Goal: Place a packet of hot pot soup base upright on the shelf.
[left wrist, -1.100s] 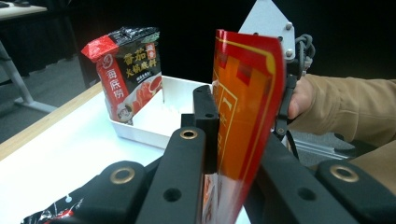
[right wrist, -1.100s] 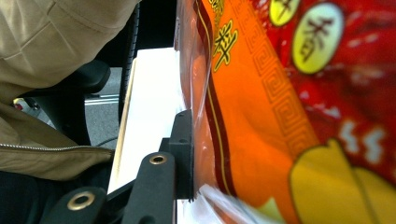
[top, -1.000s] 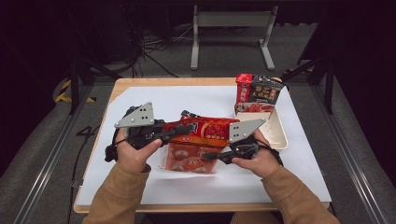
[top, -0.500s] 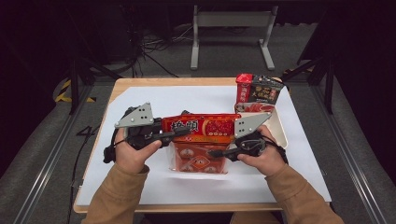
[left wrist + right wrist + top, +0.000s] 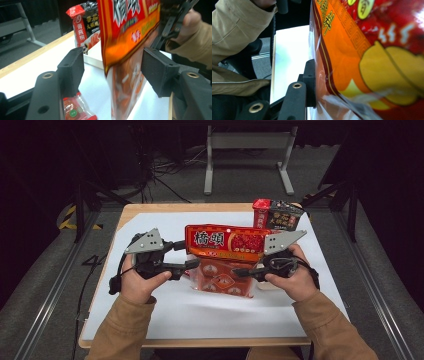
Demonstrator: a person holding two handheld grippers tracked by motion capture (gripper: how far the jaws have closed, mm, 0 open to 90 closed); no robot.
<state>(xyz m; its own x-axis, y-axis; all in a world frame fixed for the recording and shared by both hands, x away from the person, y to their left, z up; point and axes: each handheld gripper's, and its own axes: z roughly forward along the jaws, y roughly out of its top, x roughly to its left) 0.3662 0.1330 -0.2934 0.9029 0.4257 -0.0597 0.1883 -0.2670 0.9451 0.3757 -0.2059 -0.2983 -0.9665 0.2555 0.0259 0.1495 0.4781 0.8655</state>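
A big red and orange snack bag (image 5: 225, 241) with a clear lower half stands upright over the middle of the table. My right gripper (image 5: 246, 264) is shut on its right side; in the right gripper view one black pad (image 5: 310, 82) presses the film of the bag (image 5: 367, 50). My left gripper (image 5: 187, 255) is at the bag's left edge. Its jaws have just been opening. In the left gripper view the bag (image 5: 130, 32) hangs between the pads (image 5: 71, 66), apart from both, so the left gripper (image 5: 112, 70) is open.
A red and black packet (image 5: 277, 215) stands at the back right, on a flat white box (image 5: 93, 58). A small red packet (image 5: 75, 111) lies on the white sheet (image 5: 165, 220) under my left gripper. Black frame legs stand beyond the table's wooden rim.
The bag has risen from low and tilted to upright, lifted by the right hand. The left jaws have opened off its left edge.
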